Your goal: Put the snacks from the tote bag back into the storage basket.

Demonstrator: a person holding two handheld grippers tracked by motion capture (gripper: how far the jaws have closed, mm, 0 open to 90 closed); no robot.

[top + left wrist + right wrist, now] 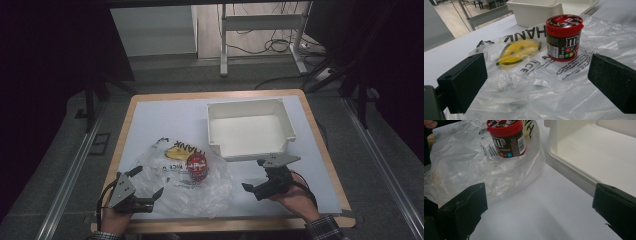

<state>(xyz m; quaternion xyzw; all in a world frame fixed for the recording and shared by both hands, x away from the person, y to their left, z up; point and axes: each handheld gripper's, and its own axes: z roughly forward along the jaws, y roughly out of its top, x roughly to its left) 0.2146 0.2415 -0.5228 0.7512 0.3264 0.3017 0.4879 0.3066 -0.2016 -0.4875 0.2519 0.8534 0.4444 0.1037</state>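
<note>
on the bench (165,107) a thin clear plastic bag (175,192) lies flat near the front edge, a little toward the front left corner. it has black letters printed on it and a yellow smiling face (175,152). a small round candy jar (197,167) with a red lid and a dark label stands upright on the bag, close to the bag's far side. from where i look, i cannot tell for sure if the jar is inside the bag or only on top of the plastic.

the left gripper (146,185) is held low at the front left corner, its jaws spread wide and holding nothing. one jaw is over the left border of the bag, the other over its front part. in the left gripper view the jar (564,37) stands ahead between the two black jaws, well apart from both.

the right gripper (254,175) is near the front edge, right of the bag, also released and empty, above the bare bench surface. in its own view the jar (506,138) is ahead to the left and the white tray (556,152) to the right.

the white tray (287,125) sits at the far right part of the bench, just behind the bag, with nothing in it.
</note>
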